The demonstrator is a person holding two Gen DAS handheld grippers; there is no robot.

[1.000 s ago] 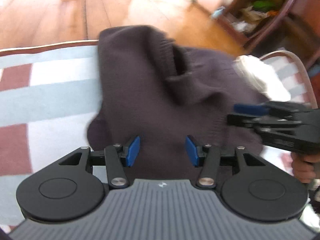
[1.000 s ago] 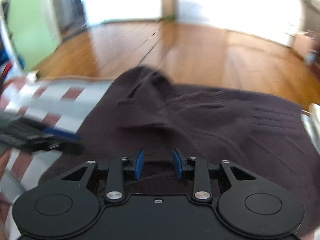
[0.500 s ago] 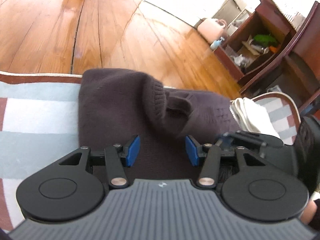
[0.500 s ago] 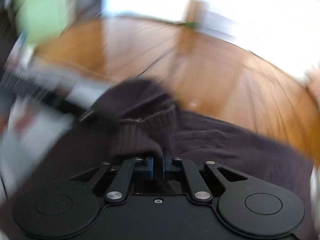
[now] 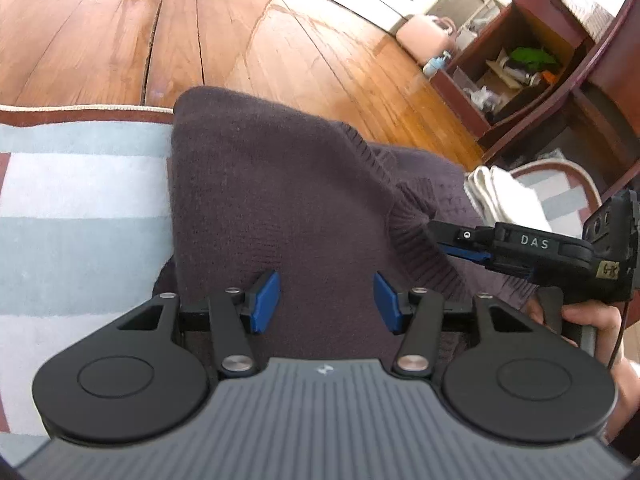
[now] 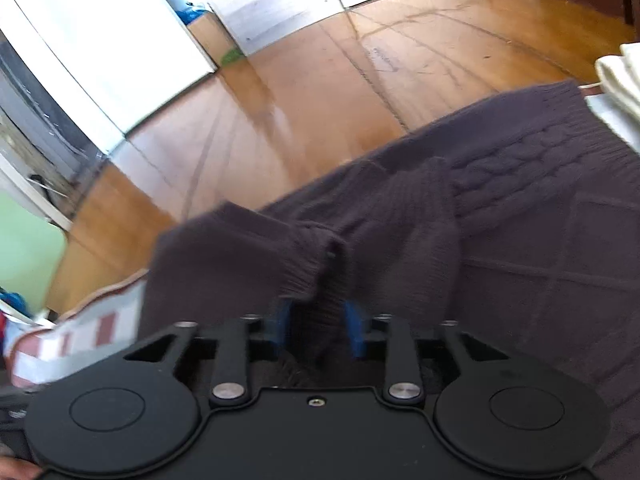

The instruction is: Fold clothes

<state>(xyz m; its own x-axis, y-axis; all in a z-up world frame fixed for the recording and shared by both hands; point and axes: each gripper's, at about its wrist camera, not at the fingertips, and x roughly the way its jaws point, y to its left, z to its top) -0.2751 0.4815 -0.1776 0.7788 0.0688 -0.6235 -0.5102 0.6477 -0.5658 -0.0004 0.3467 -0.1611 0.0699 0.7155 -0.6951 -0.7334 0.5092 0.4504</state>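
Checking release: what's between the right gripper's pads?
In the right wrist view, the sweater's ribbed cuff sits between the opening right gripper.

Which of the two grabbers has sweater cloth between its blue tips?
The right gripper: a ribbed fold of the dark sweater sits between its opening jaws. The left gripper hovers over the sweater with only flat cloth showing below its gap.

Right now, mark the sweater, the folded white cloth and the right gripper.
dark knit sweater [image 5: 280, 200], left wrist view, on the flat folded panel.
folded white cloth [image 5: 504, 196], left wrist view, on its top layer.
right gripper [image 6: 316, 326], right wrist view, between the blue pads, jaws opening around a ribbed cuff.
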